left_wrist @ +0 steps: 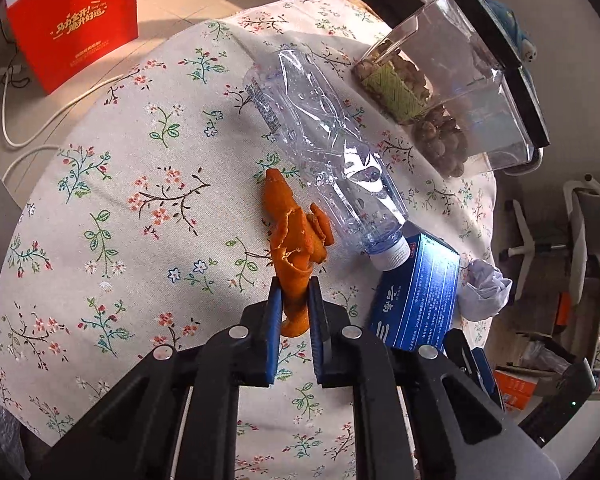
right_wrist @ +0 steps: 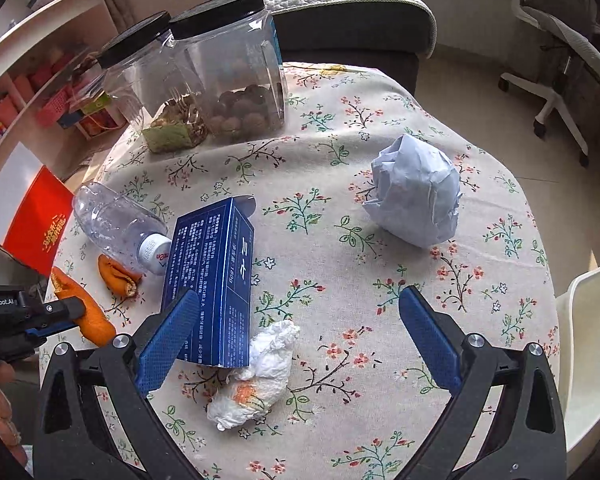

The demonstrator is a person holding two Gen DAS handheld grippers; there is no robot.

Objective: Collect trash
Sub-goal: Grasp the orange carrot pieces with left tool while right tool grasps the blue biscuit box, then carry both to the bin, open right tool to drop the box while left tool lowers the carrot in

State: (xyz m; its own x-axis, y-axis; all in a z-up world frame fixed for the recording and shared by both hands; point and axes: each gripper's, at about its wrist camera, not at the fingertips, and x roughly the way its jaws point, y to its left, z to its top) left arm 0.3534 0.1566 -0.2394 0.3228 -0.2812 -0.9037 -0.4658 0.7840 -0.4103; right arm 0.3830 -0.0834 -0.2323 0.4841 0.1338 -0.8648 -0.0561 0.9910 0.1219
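My left gripper (left_wrist: 295,286) is shut on the near end of a long orange peel (left_wrist: 290,220) lying on the floral tablecloth (left_wrist: 120,200). Beside the peel lies a crushed clear plastic bottle (left_wrist: 320,140), its white cap against a blue carton (left_wrist: 416,300). In the right wrist view my right gripper (right_wrist: 300,300) is open above the cloth, its left finger over the blue carton (right_wrist: 212,272). A crumpled white tissue (right_wrist: 256,376) lies between and just below the fingers. A pale crumpled paper ball (right_wrist: 416,192) sits farther off. The left gripper (right_wrist: 66,316) pinches the orange peel (right_wrist: 92,316) at far left.
Two clear jars with black lids (right_wrist: 228,80) holding nuts stand at the table's far side. A second bit of peel (right_wrist: 118,276) lies by the bottle (right_wrist: 116,220). A red bag (left_wrist: 76,20) and cables are on the floor; an office chair (right_wrist: 556,60) and a sofa (right_wrist: 352,28) are nearby.
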